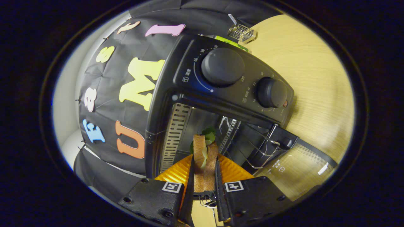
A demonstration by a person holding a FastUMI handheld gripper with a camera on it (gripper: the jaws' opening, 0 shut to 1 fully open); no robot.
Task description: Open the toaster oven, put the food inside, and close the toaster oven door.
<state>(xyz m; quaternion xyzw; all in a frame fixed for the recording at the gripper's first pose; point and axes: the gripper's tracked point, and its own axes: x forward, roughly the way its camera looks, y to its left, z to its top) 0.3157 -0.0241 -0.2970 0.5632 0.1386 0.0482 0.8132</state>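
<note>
Claw (204, 170): closed on sandwich (204, 157), both fingers pressing its sides; bread slices w/ green lettuce between, held on edge. Sandwich sits at the mouth of the toaster oven (176, 94), front end reaching into the cavity. Oven door (293, 164) is open, dropped down onto the wooden bench (315, 78). Wire rack (252, 145) visible inside the cavity, beside the sandwich. Two control knobs on the front panel: larger knob (222, 66), smaller knob (271, 92). Small metal rack (241, 32) on bench beyond oven.

Tool (204, 176) mounts carry square markers and screws.
</note>
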